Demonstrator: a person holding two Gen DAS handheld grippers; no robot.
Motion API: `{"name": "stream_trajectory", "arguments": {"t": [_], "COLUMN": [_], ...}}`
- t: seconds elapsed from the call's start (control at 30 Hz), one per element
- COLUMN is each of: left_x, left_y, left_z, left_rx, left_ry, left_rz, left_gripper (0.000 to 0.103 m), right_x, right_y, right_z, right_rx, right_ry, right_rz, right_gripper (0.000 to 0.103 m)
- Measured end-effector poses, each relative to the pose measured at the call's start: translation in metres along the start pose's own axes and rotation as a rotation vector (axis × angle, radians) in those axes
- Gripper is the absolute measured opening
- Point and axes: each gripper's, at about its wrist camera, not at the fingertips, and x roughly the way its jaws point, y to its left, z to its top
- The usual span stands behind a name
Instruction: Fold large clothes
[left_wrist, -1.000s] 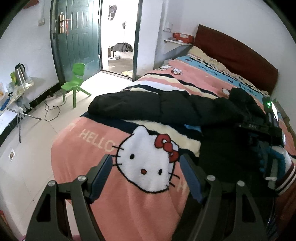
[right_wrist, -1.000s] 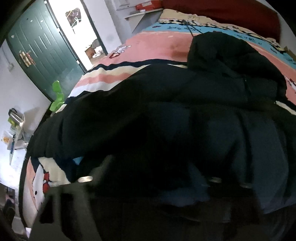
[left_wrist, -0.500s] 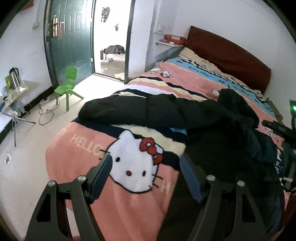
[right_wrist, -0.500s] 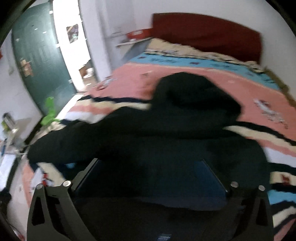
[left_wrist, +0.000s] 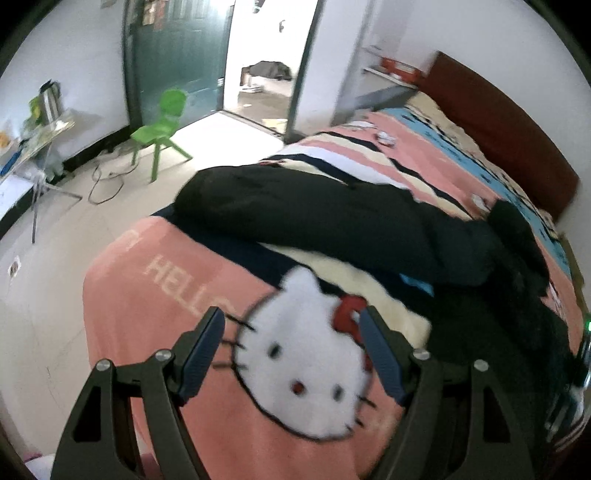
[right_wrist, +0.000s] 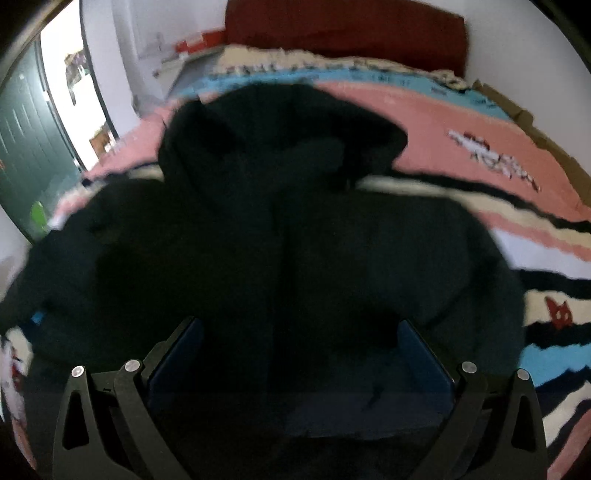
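Note:
A large black hooded jacket (left_wrist: 369, 225) lies across the bed, one sleeve stretched left toward the bed's edge. In the right wrist view the jacket (right_wrist: 295, 240) fills the middle, hood at the far end and body spread toward me. My right gripper (right_wrist: 299, 328) hangs over the jacket's near part, open wide, its pads pressing on nothing. My left gripper (left_wrist: 291, 321) is open over the white cat face on the pink blanket (left_wrist: 177, 332), apart from the jacket and with nothing between its fingers.
A striped pink, cream and blue blanket (right_wrist: 480, 140) covers the bed, with a dark red headboard (left_wrist: 517, 140) at the far end. Off the bed's left side there is tiled floor with a green child's chair (left_wrist: 162, 125), a cluttered folding table (left_wrist: 33, 140), cables and an open green door (left_wrist: 173, 55).
My right gripper has opened and drawn back from the jacket, so the hood and whole body now show. The left gripper has shifted lower over the cat face, still open.

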Motion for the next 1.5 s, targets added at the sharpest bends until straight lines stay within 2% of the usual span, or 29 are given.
{"name": "stream_trajectory", "arguments": {"t": [0.13, 0.27, 0.5, 0.57, 0.8, 0.83, 0.87, 0.9, 1.0, 1.07, 1.17, 1.5], "left_x": [0.02, 0.044, 0.098, 0.115, 0.145, 0.148, 0.151, 0.155, 0.164, 0.163, 0.15, 0.073], "left_y": [0.024, 0.047, 0.078, 0.084, 0.101, 0.104, 0.106, 0.108, 0.115, 0.116, 0.104, 0.054], "left_z": [0.014, 0.03, 0.056, 0.062, 0.081, 0.083, 0.084, 0.085, 0.086, 0.088, 0.097, 0.128], "left_rx": [-0.092, -0.195, -0.349, -0.382, -0.544, -0.564, -0.582, -0.597, -0.639, -0.648, -0.581, -0.418], "left_ry": [0.002, 0.01, 0.048, 0.057, 0.039, 0.038, 0.039, 0.05, 0.075, 0.082, 0.06, -0.051], "left_rz": [-0.038, -0.102, -0.173, -0.173, -0.208, -0.207, -0.201, -0.189, -0.215, -0.237, -0.234, -0.262], "left_gripper": [0.074, 0.074, 0.074, 0.074, 0.071, 0.068, 0.057, 0.041, 0.021, 0.014, 0.007, 0.007], "right_x": [0.007, -0.008, -0.059, -0.071, -0.107, -0.111, -0.115, -0.12, -0.132, -0.14, -0.151, -0.192], "right_y": [0.001, -0.003, -0.019, -0.023, -0.033, -0.034, -0.035, -0.037, -0.042, -0.047, -0.055, -0.078], "right_z": [-0.003, 0.0, 0.0, -0.002, -0.014, -0.016, -0.018, -0.02, -0.024, -0.027, -0.032, -0.061], "right_rx": [-0.009, 0.004, 0.078, 0.095, 0.127, 0.128, 0.13, 0.135, 0.148, 0.154, 0.162, 0.177], "right_ry": [0.012, -0.009, -0.091, -0.103, -0.13, -0.134, -0.138, -0.143, -0.157, -0.167, -0.178, -0.234], "right_rz": [-0.006, -0.024, -0.025, -0.025, -0.047, -0.052, -0.054, -0.055, -0.055, -0.056, -0.057, -0.064], "right_gripper": [0.102, 0.102, 0.102, 0.102, 0.102, 0.102, 0.102, 0.102, 0.102, 0.102, 0.102, 0.103]}}
